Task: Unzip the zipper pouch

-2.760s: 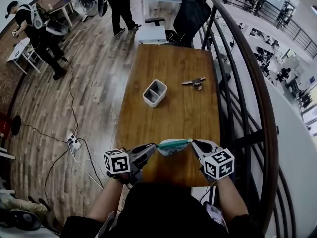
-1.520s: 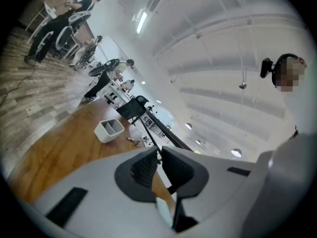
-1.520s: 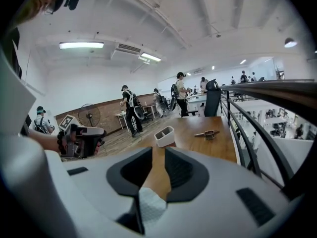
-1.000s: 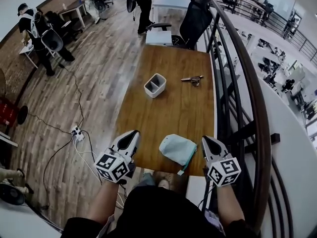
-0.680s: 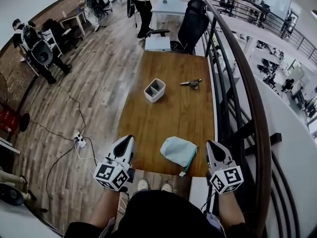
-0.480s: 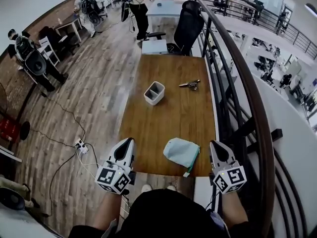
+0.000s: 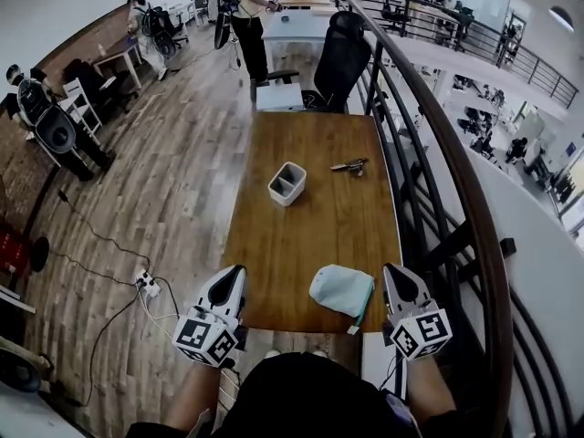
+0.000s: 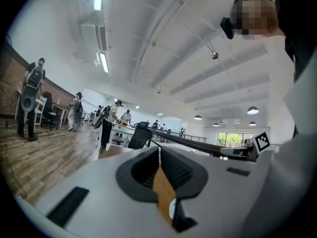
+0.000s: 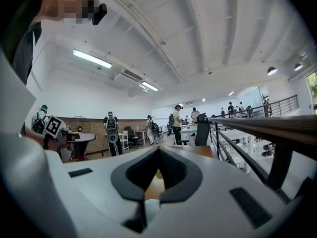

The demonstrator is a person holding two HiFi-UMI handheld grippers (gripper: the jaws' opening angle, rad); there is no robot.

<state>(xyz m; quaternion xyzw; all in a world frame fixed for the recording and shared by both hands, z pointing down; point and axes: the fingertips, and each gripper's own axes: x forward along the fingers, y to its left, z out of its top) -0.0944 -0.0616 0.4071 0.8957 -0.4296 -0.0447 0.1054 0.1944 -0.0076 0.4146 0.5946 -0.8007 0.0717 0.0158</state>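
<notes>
A pale mint zipper pouch lies flat near the front edge of the wooden table, with its teal zipper edge turned to the right. My left gripper hangs shut at the table's front left corner, apart from the pouch. On the pouch's right my right gripper is shut too, with nothing in it. Both gripper views look level over the table; the left gripper and the right gripper show jaws meeting at the tips. A sliver of the pouch shows behind the right jaws.
A white two-compartment holder stands mid-table and a small metal tool lies at the far right. A black railing runs along the table's right side. An office chair stands beyond the far end. People stand on the wooden floor.
Earlier both grippers held the pouch up between them; they have since let go and it lies on the table. Over the last second both grippers drew back a little toward me.
</notes>
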